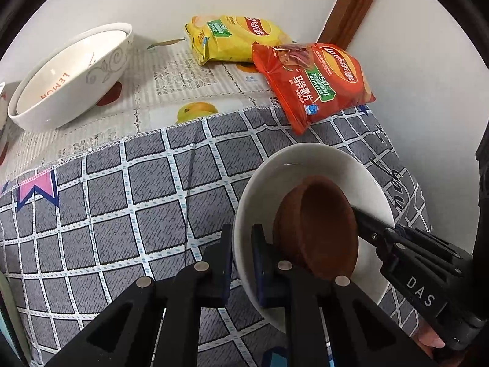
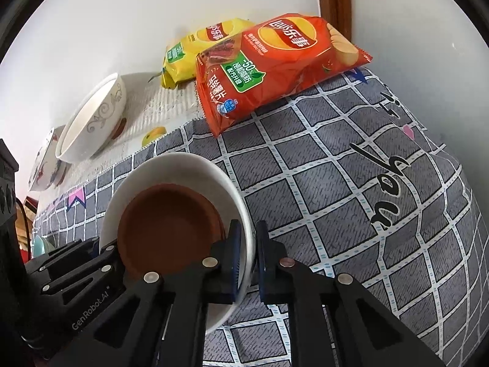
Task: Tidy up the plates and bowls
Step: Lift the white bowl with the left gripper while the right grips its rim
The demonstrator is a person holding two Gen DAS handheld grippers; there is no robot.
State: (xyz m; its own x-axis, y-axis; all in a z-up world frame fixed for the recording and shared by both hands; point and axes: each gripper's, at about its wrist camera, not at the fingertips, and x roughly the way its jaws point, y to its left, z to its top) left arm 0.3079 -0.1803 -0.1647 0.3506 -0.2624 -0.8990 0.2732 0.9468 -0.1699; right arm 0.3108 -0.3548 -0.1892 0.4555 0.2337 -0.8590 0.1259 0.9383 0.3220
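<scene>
**White bowl gripped from both sides**

White bowl (image 1: 308, 165) above grey checked cloth (image 1: 122, 214), brown dish (image 1: 318, 226) nested inside. Left tool (image 1: 241, 263) pinching near rim; right tool (image 2: 247, 257) pinching opposite rim. Patterned bowl (image 1: 73, 73) and two crisp bags, red (image 1: 318, 82) and yellow (image 1: 235, 36), farther back on worktop.
</scene>
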